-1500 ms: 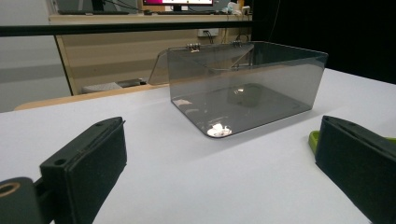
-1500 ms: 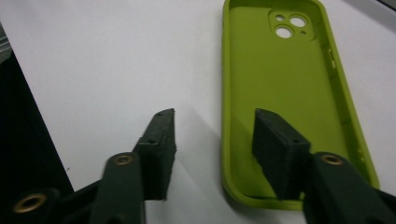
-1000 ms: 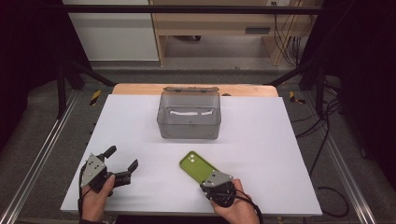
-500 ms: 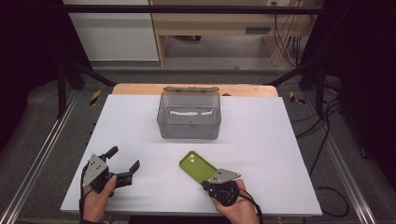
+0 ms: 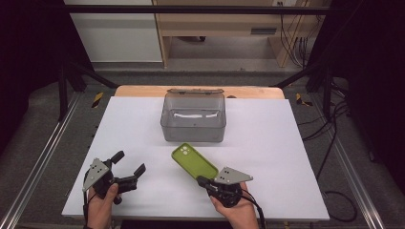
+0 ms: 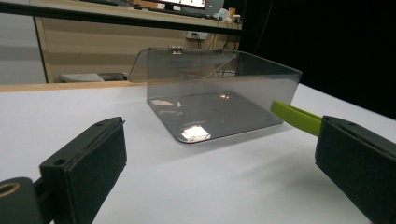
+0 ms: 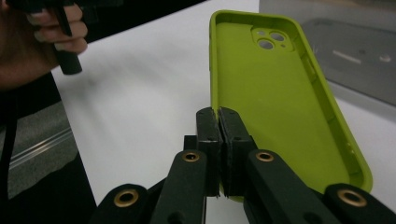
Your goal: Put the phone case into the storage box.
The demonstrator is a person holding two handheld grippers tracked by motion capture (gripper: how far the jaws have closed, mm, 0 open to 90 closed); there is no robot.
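right gripper [image 7: 219, 114]: jaws pinched shut on lime-green silicone phone case [image 5: 194, 161], thin edge grip
left gripper [image 5: 128, 167]: jaws wide open, empty
risk: case may slip or flop before reaching clear plastic box [image 5: 193, 116]

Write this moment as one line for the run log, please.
right gripper: shut on green phone case edge | left gripper: open, holds nothing | clear box: on table, lid open

Each hand-held tool is black, with brass-ringed pivot holes in its linkage bars, thick flat-faced pads, a grey three-cornered screw-dotted plate on top and a black trailing cable.
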